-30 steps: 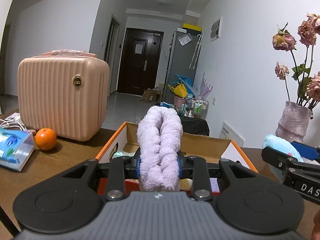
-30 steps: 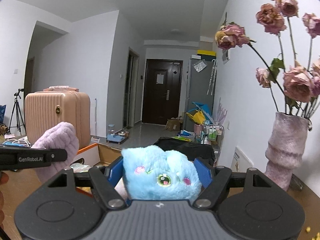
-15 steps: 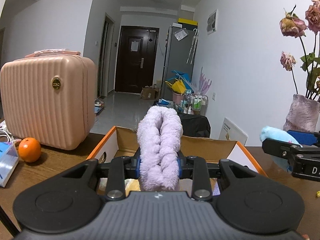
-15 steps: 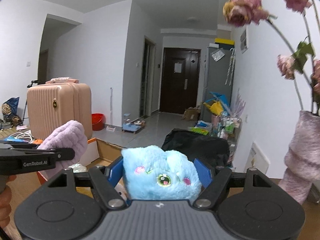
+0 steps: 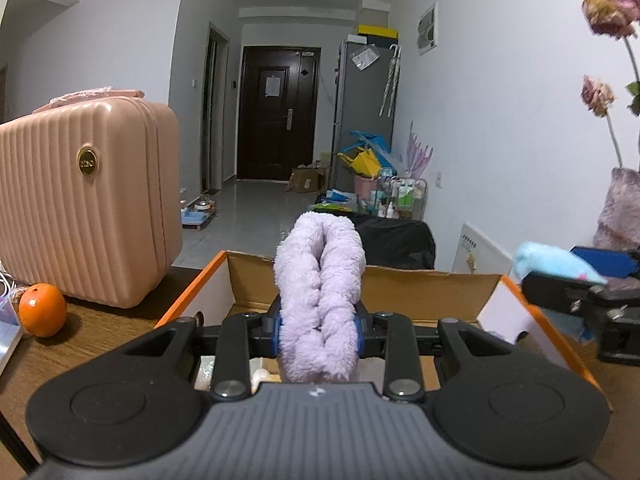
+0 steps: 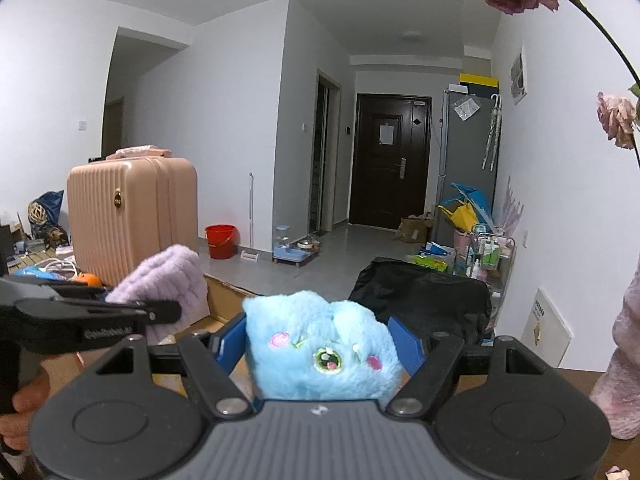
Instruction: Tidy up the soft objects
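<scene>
- Now both my tongs have carried their loads closer to the cardboard box: its far wall sits nearer than a second ago.
- Left tongs stay clamped on the lilac plush roll, over the box.
- Right tongs stay clamped on the blue plush toy, at the box's 3 o'clock rim; releasing comes next, I judge.

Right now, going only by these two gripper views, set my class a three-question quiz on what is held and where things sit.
1. True or false: the left gripper is shut on the purple towel.
2. What does the right gripper hold? A) orange B) blue plush toy C) vase
3. Which fruit lies beside the pink suitcase?

Key:
1. True
2. B, the blue plush toy
3. The orange
</scene>
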